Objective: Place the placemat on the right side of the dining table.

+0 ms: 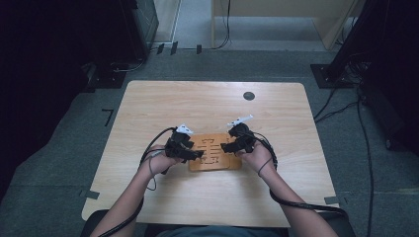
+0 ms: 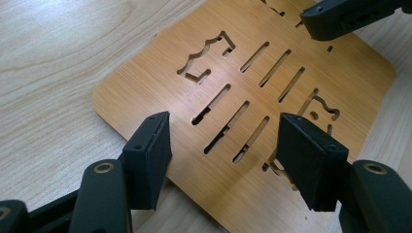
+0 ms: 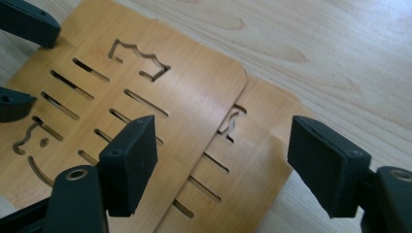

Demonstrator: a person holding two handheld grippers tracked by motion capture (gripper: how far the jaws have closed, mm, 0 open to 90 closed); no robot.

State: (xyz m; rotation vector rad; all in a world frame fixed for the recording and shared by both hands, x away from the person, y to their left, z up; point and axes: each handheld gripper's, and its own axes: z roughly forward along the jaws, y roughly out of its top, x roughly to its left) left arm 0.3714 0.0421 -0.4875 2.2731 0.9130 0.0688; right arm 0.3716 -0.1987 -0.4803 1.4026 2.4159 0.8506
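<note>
Two slotted wooden boards [image 1: 215, 152] lie stacked and slightly offset on the table [image 1: 212, 106], nearer its front edge than its far edge, midway between the side edges. In the right gripper view the upper board [image 3: 145, 87] overlaps the lower board [image 3: 252, 160]. The left gripper [image 1: 190, 154] hovers at the boards' left edge, the right gripper [image 1: 232, 146] at their right edge. Both pairs of jaws stand apart over the wood, released, grasping nothing.
</note>
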